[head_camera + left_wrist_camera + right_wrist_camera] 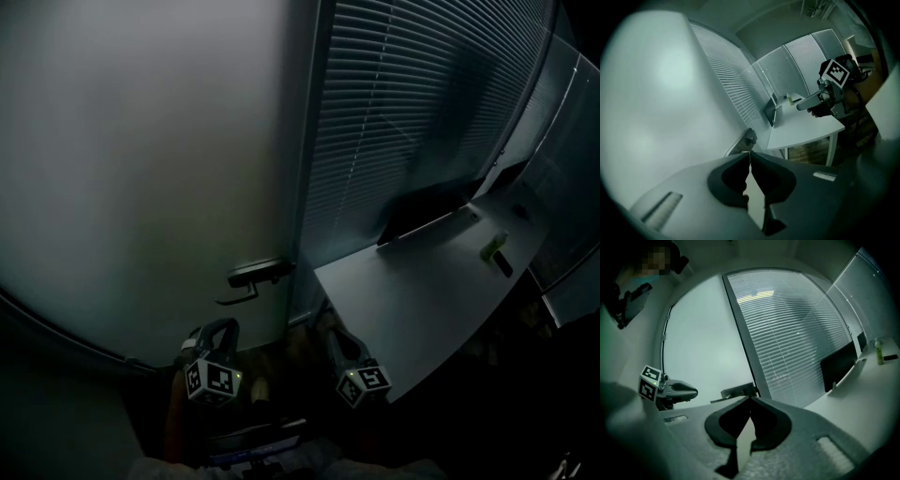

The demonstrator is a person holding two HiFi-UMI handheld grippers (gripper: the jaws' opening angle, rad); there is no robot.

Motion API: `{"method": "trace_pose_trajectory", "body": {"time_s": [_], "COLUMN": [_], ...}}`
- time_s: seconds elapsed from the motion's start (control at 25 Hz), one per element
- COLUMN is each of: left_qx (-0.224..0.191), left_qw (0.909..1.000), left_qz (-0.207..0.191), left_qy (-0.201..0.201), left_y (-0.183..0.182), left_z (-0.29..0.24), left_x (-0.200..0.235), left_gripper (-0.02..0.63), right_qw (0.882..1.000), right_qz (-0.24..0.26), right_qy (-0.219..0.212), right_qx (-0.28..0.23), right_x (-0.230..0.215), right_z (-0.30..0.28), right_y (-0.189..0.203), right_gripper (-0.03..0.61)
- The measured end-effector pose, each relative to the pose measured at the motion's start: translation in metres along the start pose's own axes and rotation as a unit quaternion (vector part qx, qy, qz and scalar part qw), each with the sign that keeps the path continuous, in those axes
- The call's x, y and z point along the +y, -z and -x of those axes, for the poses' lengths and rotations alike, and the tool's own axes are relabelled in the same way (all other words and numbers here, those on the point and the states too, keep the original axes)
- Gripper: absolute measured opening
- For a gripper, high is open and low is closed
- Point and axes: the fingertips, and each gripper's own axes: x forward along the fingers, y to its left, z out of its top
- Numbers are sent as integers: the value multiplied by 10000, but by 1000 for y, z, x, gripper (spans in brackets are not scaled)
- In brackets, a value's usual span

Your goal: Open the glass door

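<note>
The left gripper [221, 328], jaws clenched on nothing, hangs at seven o'clock of the lever handle [255, 275] on the glass door [141, 169]. The right gripper [335, 336], likewise clenched, hangs at four o'clock.

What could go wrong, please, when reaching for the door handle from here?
The left claw is shut, short of the lever handle; unless opened, it may just knock the lever. The desk corner sits close beside the glass door, so the right claw could bump it.

Greenish item [494, 246] on desk [412, 300]: too small to identify.
</note>
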Motion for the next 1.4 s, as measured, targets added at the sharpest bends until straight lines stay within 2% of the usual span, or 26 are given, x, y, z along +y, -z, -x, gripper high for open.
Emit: {"method": "trace_pose_trajectory", "body": {"time_s": [0.28, 0.48, 0.72, 1.12, 1.4], "left_qx": [170, 367, 746, 1056, 1164], "left_qw": [9971, 9921, 9847, 9727, 9648], "left_qz": [-528, -845, -1205, -1540, -1797], "left_qy": [529, 847, 1017, 1377, 1528], "left_y": [-13, 12, 28, 37, 56], "left_z": [-11, -39, -60, -75, -108], "left_x": [22, 17, 20, 19, 6], "left_gripper": [88, 139, 173, 176, 153], "right_qw": [9996, 9994, 9986, 9961, 9944], "right_qz": [-142, -94, -152, -318, -396], "right_qy": [247, 333, 500, 816, 979], "right_qx": [-19, -70, -66, -105, -81], "right_x": [4, -5, -9, -19, -39], "right_z": [-6, -17, -22, -17, -27], "right_y": [-31, -20, -21, -30, -14], "right_gripper": [2, 2, 3, 2, 3]}}
